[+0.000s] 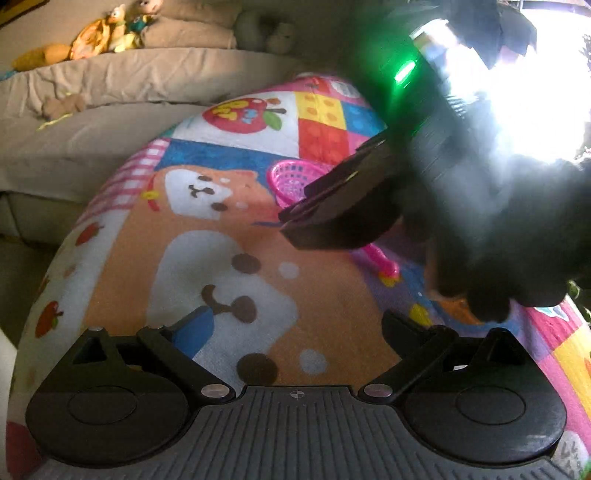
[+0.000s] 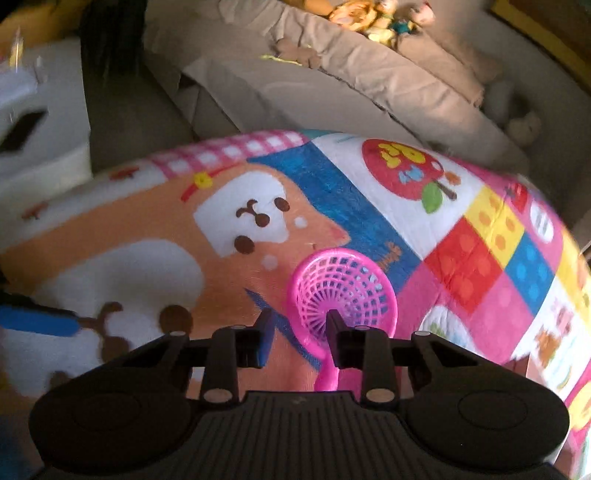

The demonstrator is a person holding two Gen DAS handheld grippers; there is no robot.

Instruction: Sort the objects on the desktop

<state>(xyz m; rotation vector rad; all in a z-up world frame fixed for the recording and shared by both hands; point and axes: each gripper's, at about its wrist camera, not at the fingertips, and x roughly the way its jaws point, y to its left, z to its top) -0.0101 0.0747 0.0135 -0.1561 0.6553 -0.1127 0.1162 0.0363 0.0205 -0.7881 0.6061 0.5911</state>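
A pink plastic strainer ladle (image 2: 341,291) with a mesh bowl lies on the cartoon-print cloth (image 2: 147,236). Its handle (image 2: 327,373) runs back between my right gripper's fingers. My right gripper (image 2: 299,338) is open, with the handle close to its right finger and a gap on the left. In the left wrist view the ladle (image 1: 291,179) shows partly behind the right gripper's body (image 1: 332,218). My left gripper (image 1: 295,332) is open wide and empty above the cloth (image 1: 325,332).
A beige sofa (image 1: 110,85) with plush toys (image 1: 110,33) stands behind the table. A white box (image 2: 37,122) sits at far left in the right wrist view. Bright window glare (image 1: 535,92) fills the left wrist view's upper right.
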